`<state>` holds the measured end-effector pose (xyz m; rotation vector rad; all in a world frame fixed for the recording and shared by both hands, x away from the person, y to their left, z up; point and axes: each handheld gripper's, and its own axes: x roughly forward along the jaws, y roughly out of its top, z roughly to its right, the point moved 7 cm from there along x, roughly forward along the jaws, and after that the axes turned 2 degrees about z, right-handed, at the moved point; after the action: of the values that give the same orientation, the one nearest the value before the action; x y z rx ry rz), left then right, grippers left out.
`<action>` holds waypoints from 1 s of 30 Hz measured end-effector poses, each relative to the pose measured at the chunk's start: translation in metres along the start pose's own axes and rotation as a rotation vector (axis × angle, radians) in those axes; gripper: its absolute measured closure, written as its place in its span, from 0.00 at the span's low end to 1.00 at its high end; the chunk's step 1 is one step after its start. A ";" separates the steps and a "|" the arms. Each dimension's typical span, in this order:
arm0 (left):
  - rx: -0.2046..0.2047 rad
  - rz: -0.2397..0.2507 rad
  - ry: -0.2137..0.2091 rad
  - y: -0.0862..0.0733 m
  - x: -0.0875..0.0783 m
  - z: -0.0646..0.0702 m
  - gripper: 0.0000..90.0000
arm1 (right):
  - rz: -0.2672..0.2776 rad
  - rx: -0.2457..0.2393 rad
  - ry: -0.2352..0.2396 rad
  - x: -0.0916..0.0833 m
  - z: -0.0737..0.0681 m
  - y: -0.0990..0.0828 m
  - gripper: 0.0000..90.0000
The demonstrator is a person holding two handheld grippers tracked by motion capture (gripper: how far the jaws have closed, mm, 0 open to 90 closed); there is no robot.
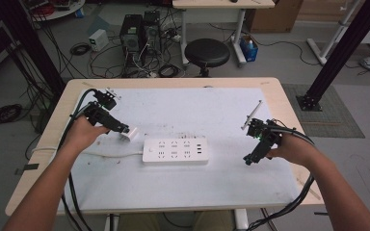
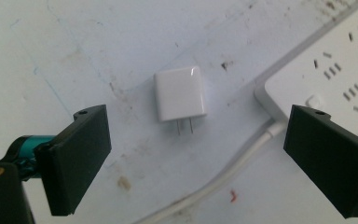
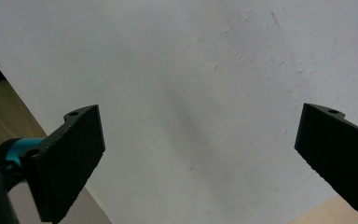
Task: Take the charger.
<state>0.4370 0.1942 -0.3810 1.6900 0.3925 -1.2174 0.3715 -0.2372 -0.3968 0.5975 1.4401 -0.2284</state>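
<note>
Grey floor strewn with cables, a black round stool behind the wooden table

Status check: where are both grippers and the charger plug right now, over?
Left gripper open, jaws either side of the white charger plug, not touching. Plug lies flat on the mat, prongs toward the gripper, beside the power strip. Right gripper open, empty. Strip's cord runs close by.

So on the surface: one white charger plug, one power strip, two grippers total.
</note>
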 end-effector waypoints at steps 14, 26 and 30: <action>-0.076 -0.053 0.041 0.007 0.060 -0.007 0.08 | 0.018 -0.004 0.016 0.003 0.002 -0.003 0.01; -0.123 -0.092 0.023 -0.008 0.092 -0.015 0.14 | 0.018 -0.011 0.023 0.003 0.001 -0.003 0.01; -0.111 -0.097 0.025 -0.011 0.098 -0.016 0.20 | 0.014 -0.009 0.024 0.003 0.002 -0.004 0.01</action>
<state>0.4815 0.1865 -0.4702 1.6078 0.5530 -1.2236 0.3714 -0.2404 -0.4008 0.6045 1.4590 -0.2042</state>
